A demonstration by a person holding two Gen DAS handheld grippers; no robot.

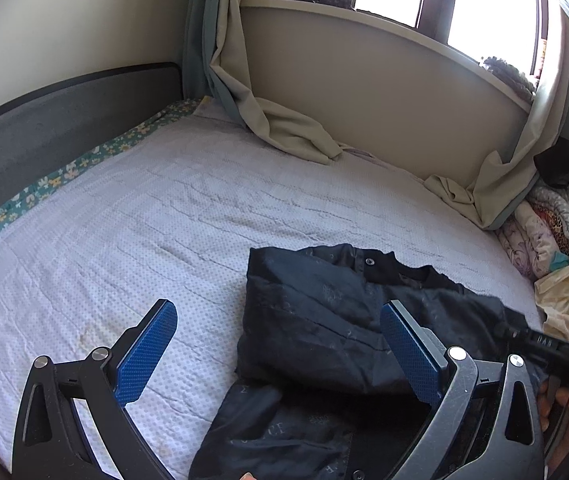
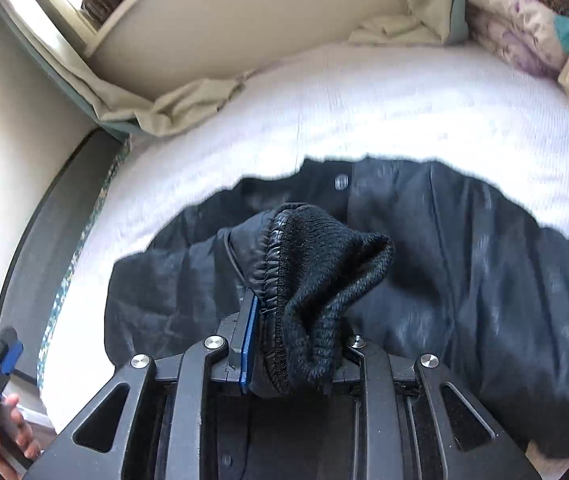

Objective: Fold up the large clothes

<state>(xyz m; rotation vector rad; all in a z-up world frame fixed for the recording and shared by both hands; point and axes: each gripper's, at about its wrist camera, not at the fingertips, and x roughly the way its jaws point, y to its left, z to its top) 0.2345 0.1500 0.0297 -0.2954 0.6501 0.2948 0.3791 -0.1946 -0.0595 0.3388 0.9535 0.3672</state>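
Right gripper [image 2: 284,344]: jaws closed on the ribbed knit cuff [image 2: 324,280] of a dark jacket [image 2: 484,272]; one blue pad [image 2: 249,340] shows on the left side of the pinch.
Cuff: bunched and raised above the rest of the garment, the gathered sleeve end just behind it.
Jacket: spread across the white bed cover [image 2: 384,104], a snap button [image 2: 341,182] near its far edge (this part is blurred).
Far side: beige curtain [image 2: 188,108] bunched on the bed beside the wall, folded bedding [image 2: 520,28] at upper right.
Lower left: the left gripper [image 2: 0,364] partly in view, held by a hand [image 2: 12,440].
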